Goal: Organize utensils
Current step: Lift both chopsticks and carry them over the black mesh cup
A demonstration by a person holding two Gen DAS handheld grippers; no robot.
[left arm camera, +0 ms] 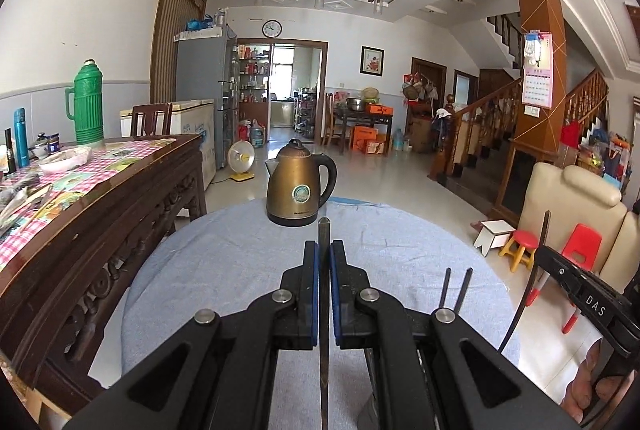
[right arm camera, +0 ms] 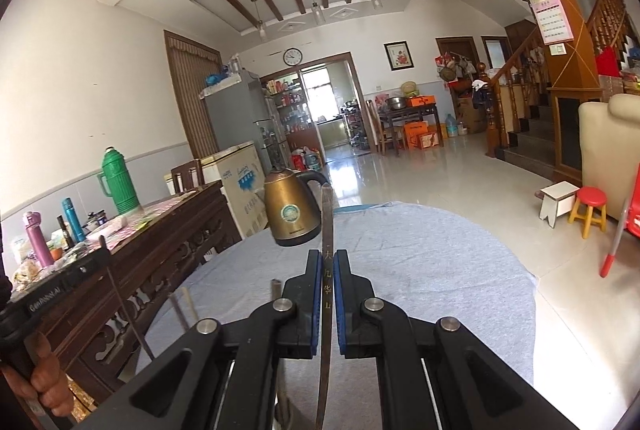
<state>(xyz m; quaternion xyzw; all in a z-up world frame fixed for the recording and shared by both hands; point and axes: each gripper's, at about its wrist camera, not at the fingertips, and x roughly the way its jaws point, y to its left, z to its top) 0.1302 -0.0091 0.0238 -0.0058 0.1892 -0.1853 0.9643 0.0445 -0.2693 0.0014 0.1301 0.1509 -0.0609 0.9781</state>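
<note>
**Above the worktop: one chopstick in each tongs**

Left wrist view: left tongs (left arm camera: 324, 250) clamped on a dark chopstick (left arm camera: 323, 230), raised over the blue-clothed worktop (left arm camera: 224, 270); bronze kettle (left arm camera: 300, 185) beyond.

Right wrist view: right tongs (right arm camera: 328, 258) clamped on an inscribed chopstick (right arm camera: 328, 222), also raised above the worktop.

We are looking into a lived-in family home, an open dining and living hall. We are noting a round table under a pale blue cloth (left arm camera: 224, 270), a bronze-coloured electric kettle (left arm camera: 298, 185), a carved dark wooden sideboard with a pink checked cover (left arm camera: 120, 181) and a green ribbed thermos flask (left arm camera: 88, 101). Further back we are seeing a grey refrigerator (left arm camera: 200, 69), a round wall clock (left arm camera: 272, 28), a wooden staircase with turned balusters (left arm camera: 484, 117), a small red plastic stool (left arm camera: 520, 246) and a doorway opening onto kitchen shelving (left arm camera: 280, 85).
</note>
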